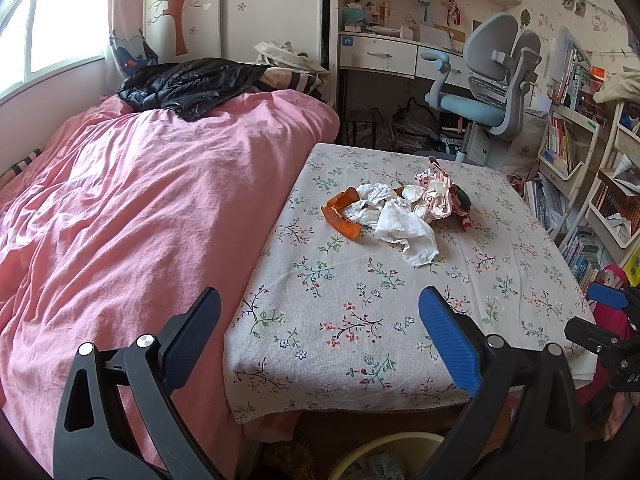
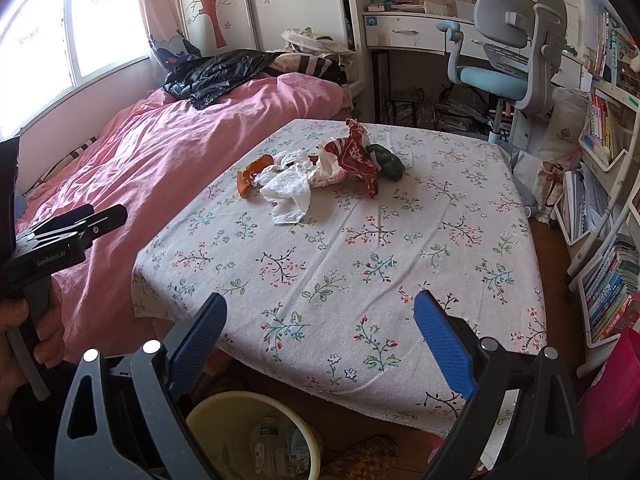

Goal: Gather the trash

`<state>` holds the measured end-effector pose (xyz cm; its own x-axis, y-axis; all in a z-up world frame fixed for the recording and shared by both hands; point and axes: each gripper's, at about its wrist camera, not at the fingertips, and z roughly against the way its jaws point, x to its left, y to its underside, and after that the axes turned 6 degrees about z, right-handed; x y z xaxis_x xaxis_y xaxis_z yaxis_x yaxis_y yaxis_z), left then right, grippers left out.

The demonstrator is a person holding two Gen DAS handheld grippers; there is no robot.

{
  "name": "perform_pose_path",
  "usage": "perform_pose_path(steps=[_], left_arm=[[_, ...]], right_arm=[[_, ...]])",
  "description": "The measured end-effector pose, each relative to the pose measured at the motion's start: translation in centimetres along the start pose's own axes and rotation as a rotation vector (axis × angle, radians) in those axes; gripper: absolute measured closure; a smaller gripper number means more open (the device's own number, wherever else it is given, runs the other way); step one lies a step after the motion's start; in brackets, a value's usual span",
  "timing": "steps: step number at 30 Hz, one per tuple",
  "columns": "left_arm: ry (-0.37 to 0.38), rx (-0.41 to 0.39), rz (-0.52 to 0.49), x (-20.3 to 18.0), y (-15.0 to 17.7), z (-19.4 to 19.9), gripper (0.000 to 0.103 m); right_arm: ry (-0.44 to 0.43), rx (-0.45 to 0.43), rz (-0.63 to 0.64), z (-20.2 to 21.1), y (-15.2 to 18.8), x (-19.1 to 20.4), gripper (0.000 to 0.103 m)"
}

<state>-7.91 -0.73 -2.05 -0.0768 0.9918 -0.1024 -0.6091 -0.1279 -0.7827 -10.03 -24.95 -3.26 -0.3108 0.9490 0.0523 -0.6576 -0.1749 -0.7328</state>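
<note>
Bedroom scene: low table [image 1: 400, 320] under a floral cloth, pushed against a bed with a pink cover [image 1: 140, 200]. Black plastic bag [image 1: 188, 84] lies crumpled at the far end of the bed. Desk and grey-blue chair [image 1: 488, 92] behind the table, bookshelves [image 2: 608, 160] on the right.

Trash sits in one heap on the far half of the table: orange peel [image 1: 340, 216] at the heap's left edge, white crumpled tissue [image 1: 400, 220] in the middle, red-and-white wrapper [image 2: 358, 156] draped over the right side, dark green lump [image 2: 388, 162] touching the wrapper on the right. Can't tell what the green lump is, too small.

Left gripper [image 1: 320, 332]: jaws spread wide, nothing between them, hovering over the near-left corner of the table, well apart from the heap. Left finger is over the bed cover, right finger over the cloth; whether either touches is not clear.

Right gripper [image 2: 320, 336]: jaws also spread wide and empty, above the near edge of the table, well apart from the heap.

Yellow bin [image 2: 256, 436] on the floor below the near table edge, with a clear bottle [image 2: 266, 444] and some packaging inside. A hand [image 2: 24, 340] grips the left gripper's handle at the left edge of the right wrist view.
</note>
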Motion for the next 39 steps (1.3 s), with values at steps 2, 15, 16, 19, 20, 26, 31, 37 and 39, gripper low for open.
perform_pose_path(steps=[2, 15, 16, 19, 20, 26, 31, 37, 39], left_arm=[[0.0, 0.0, 0.0, 0.0, 0.0, 0.0, 0.007], [-0.001, 0.0, 0.0, 0.0, -0.1, 0.1, 0.007], [-0.001, 0.0, 0.0, 0.0, -0.1, 0.0, 0.007], [-0.003, 0.002, -0.001, 0.0, 0.0, 0.0, 0.007], [-0.006, 0.004, -0.001, 0.0, 0.0, -0.1, 0.007], [-0.026, 0.047, 0.027, 1.3, 0.3, -1.3, 0.007], [-0.049, 0.072, 0.056, 2.8, -0.1, -2.4, 0.007], [-0.045, 0.109, 0.017, 1.8, -0.9, -4.8, 0.007], [-0.044, 0.105, -0.004, 1.2, -1.7, -5.8, 0.007]], right_arm=[[0.0, 0.0, 0.0, 0.0, 0.0, 0.0, 0.012], [0.001, 0.0, -0.001, 0.0, 0.0, 0.1, 0.012], [0.001, 0.0, -0.001, 0.0, 0.0, 0.1, 0.012], [0.002, 0.0, -0.001, 0.0, -0.1, 0.1, 0.012], [0.002, 0.0, -0.002, 0.0, -0.1, 0.1, 0.012], [0.013, 0.008, -0.014, -0.3, 0.1, 0.1, 0.012], [-0.001, -0.001, -0.004, -0.1, 0.1, 0.3, 0.012], [-0.014, 0.004, 0.011, 0.0, 0.0, 0.5, 0.012], [-0.034, 0.0, 0.0, 0.1, 0.0, 0.3, 0.012]])
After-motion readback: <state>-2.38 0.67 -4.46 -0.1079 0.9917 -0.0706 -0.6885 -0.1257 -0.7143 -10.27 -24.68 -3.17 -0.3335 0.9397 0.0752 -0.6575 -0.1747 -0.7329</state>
